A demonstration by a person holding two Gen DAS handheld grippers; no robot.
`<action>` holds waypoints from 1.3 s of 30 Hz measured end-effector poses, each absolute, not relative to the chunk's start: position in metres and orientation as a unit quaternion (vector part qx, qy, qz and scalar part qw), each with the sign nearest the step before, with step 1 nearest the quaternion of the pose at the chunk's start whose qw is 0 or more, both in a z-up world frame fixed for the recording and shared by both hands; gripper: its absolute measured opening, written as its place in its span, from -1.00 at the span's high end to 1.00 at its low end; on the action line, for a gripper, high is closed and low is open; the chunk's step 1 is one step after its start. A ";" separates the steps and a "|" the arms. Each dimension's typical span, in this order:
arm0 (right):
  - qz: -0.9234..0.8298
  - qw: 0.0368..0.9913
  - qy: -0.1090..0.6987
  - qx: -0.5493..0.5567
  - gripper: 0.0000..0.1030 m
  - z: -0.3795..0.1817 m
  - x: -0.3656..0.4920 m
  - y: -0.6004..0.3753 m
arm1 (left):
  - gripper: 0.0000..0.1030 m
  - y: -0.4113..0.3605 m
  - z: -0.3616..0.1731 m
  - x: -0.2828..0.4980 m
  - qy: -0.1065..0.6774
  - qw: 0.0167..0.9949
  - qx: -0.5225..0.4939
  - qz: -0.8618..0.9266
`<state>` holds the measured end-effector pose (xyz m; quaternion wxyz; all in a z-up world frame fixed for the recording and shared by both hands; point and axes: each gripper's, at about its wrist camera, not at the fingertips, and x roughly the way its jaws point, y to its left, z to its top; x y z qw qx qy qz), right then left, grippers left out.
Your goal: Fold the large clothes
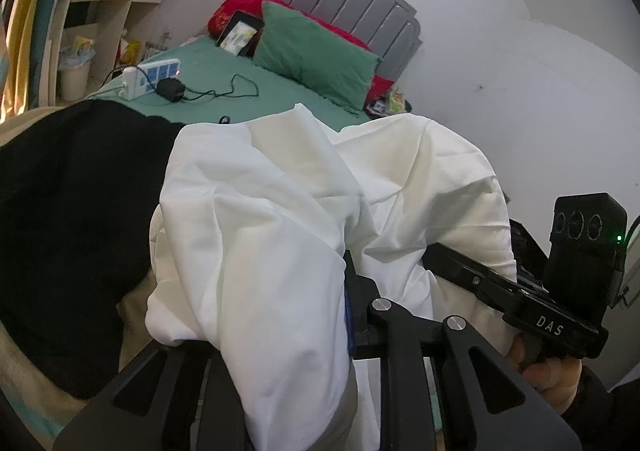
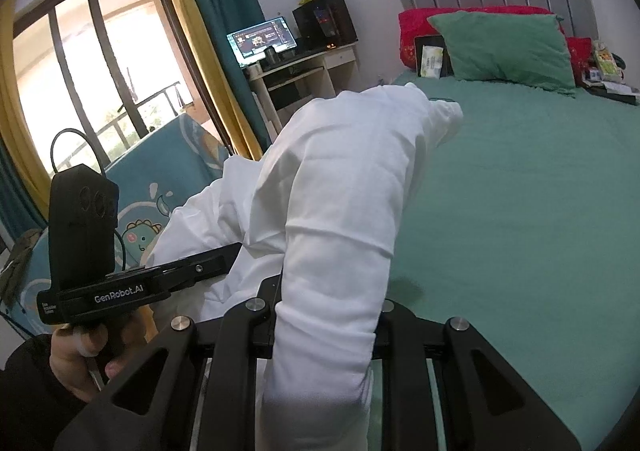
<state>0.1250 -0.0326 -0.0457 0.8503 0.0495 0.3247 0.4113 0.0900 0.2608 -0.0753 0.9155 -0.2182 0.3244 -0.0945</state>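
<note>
Both grippers are clenched on the white garment (image 1: 280, 219): the left gripper (image 1: 352, 291) and right gripper (image 2: 320, 311) each pinch a bunched fold, holding the crumpled cloth draped above the green bed (image 2: 520, 211).

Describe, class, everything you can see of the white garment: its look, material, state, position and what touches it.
The white garment is a large piece of plain, thin, smooth-looking cloth, creased and bunched into soft folds; what kind of garment it is cannot be told. It is lifted above the green bed, draped over and hanging between both tools. The left tongs and right tongs are each closed on a gathered fold, with cloth spilling over their fingers. In the left view it lies next to a black fabric.
</note>
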 end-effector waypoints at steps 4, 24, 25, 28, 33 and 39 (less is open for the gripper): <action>0.413 0.842 0.341 0.062 0.61 -0.064 0.137 -0.028 | 0.61 0.264 -0.090 0.106 0.342 0.912 -0.210 -0.079; 0.395 0.797 0.438 0.129 0.61 -0.178 0.184 -0.033 | 0.61 0.249 -0.168 0.167 0.449 0.882 -0.141 0.000; 0.394 0.796 0.441 0.131 0.61 -0.180 0.185 -0.033 | 0.61 0.250 -0.169 0.168 0.452 0.881 -0.140 0.003; 0.390 0.793 0.450 0.129 0.59 -0.185 0.187 -0.031 | 0.59 0.253 -0.176 0.169 0.462 0.876 -0.137 0.015; 0.370 0.794 0.470 0.111 0.38 -0.189 0.189 -0.028 | 0.51 0.258 -0.185 0.168 0.474 0.870 -0.131 0.026; 0.364 0.788 0.489 0.091 0.10 -0.189 0.187 -0.027 | 0.50 0.267 -0.175 0.161 0.493 0.858 -0.140 0.043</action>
